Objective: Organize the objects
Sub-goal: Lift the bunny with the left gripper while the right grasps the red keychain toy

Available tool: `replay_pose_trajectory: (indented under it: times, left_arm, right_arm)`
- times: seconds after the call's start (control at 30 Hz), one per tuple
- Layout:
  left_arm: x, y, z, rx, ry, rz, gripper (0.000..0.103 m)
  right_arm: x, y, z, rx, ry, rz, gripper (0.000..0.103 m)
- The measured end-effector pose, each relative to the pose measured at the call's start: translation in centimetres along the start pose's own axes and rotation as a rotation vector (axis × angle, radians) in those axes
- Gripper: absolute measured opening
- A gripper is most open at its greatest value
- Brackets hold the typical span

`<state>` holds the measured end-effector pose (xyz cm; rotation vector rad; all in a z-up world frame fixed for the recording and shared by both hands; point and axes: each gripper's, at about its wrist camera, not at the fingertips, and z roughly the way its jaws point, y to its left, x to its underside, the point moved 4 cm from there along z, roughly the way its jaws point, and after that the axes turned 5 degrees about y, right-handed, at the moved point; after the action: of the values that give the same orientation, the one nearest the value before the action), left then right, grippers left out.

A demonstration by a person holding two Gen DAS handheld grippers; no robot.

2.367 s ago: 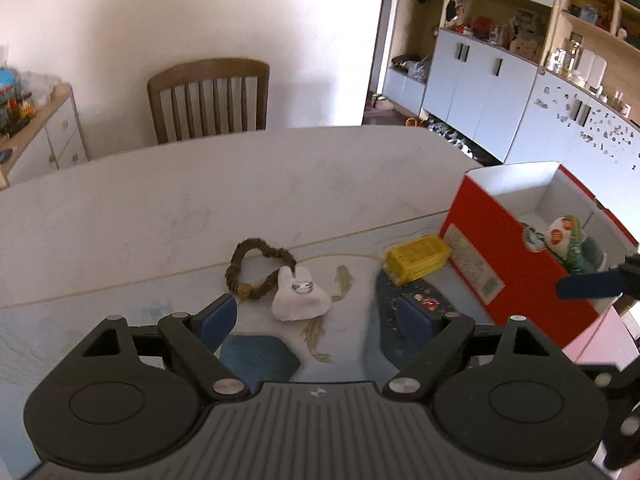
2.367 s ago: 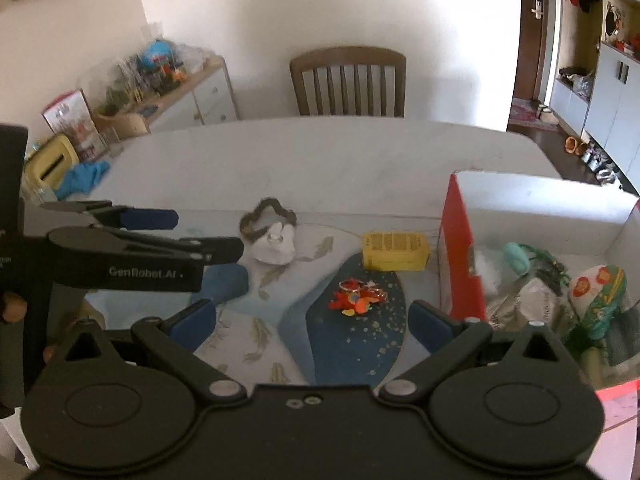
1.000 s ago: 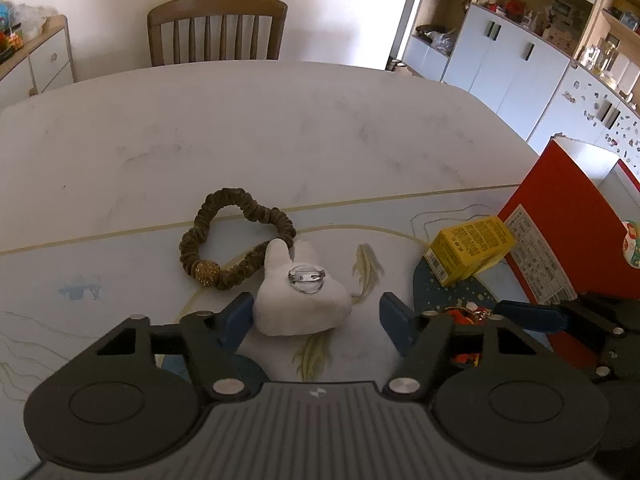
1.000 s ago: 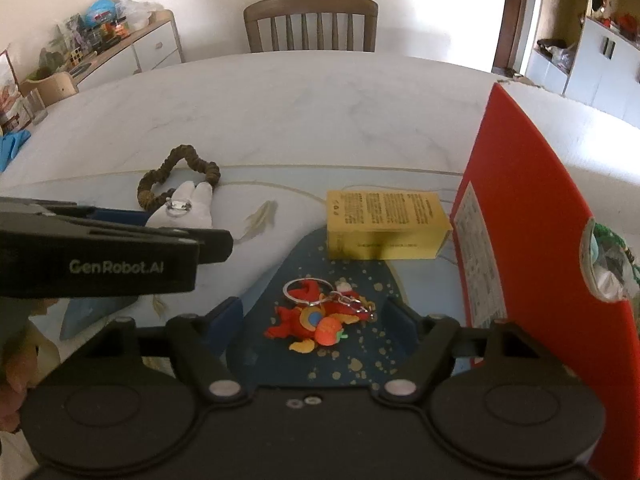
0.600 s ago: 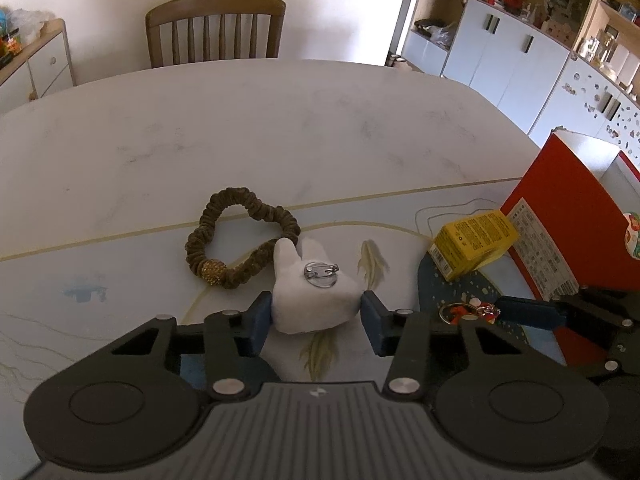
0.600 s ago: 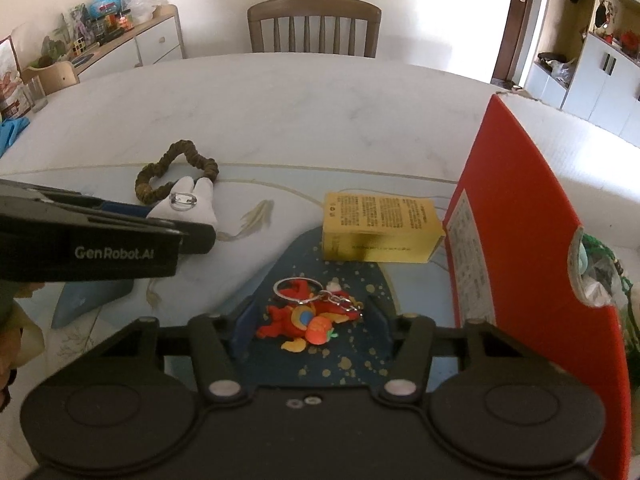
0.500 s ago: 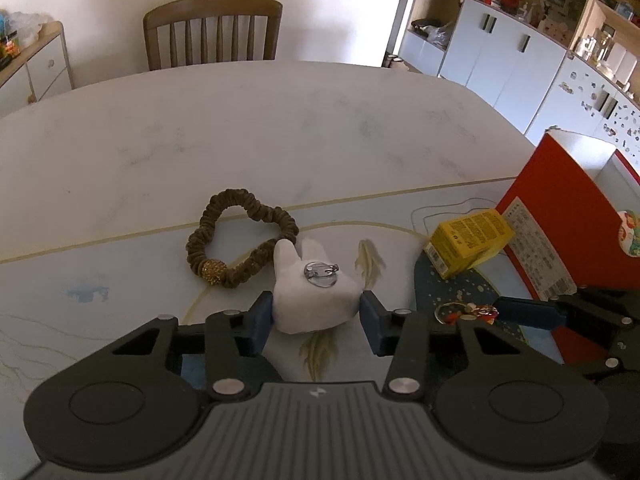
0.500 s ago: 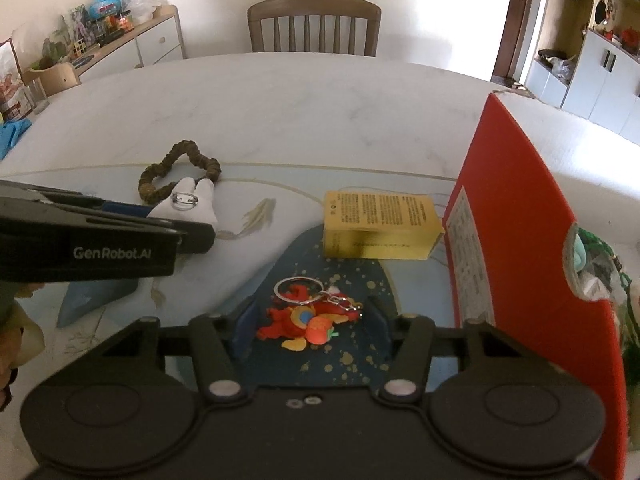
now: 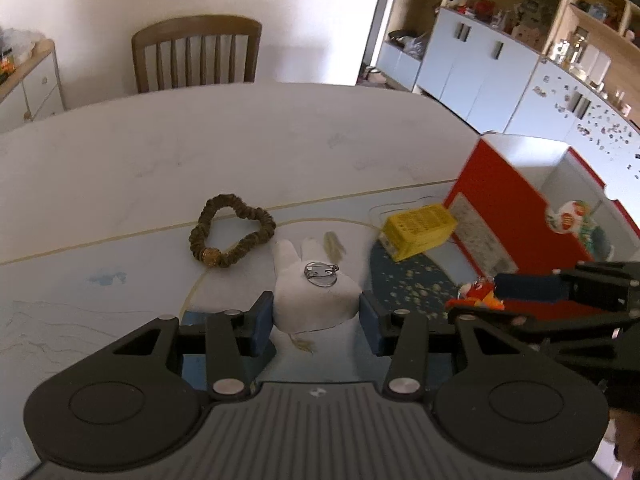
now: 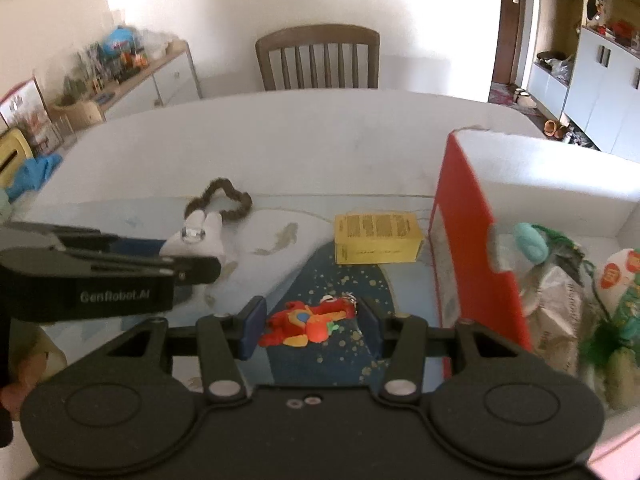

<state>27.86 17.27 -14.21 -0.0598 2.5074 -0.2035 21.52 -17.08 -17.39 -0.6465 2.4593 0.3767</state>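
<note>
Spanning both views: white table [image 9: 280,140], with a pale printed mat [image 9: 120,288] covering its near part.

Standing behind the far edge: wooden chair [image 9: 196,56].

Sitting at the right on the table: open red box [image 10: 472,248], already holding a jumble of packets and small toys.

Reaching in from the near edge: left tool [image 9: 316,316]. Jaws just finishing closing, and both blue pads now pressing the flanks of the white plush [image 9: 312,292]. Gripping it firmly, ears pointing away from the camera. Not telling from these views whether the plush is clear of the mat.

Working just to its right: right tool [image 10: 310,322]. Jaws also just closing in, and now pinching the red keychain toy [image 10: 308,322] from both sides, over the dark blue patch of the mat near the red box wall. Keyring showing at the toy's right end, beside the right pad.

Lying on the mat just beside the red box: yellow carton [image 10: 378,238], flat, untouched.

Lying on the mat beyond the plush and slightly left: brown scrunchie [image 9: 232,236], apart from both tools, gold bead facing the near side.

Sitting on top of the plush: small metal pin clasp [image 9: 320,270].
</note>
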Motion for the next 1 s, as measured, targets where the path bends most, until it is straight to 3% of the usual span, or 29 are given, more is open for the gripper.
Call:
replay_pose_trajectory:
  times: [0.57,1.0]
  left_arm:
    - [-0.5,-6.1,-7.8,0.102,-0.06,0.087,0.045]
    - [-2.5,-12.2,-8.6,0.124,-0.107,0.14,0.045]
  right_arm:
    - [-0.2,-2.5,-9.7,0.021,-0.122,0.057,0.048]
    - [-0.4,-8.7,-13.9,0.054,-0.205,0.078,0.049]
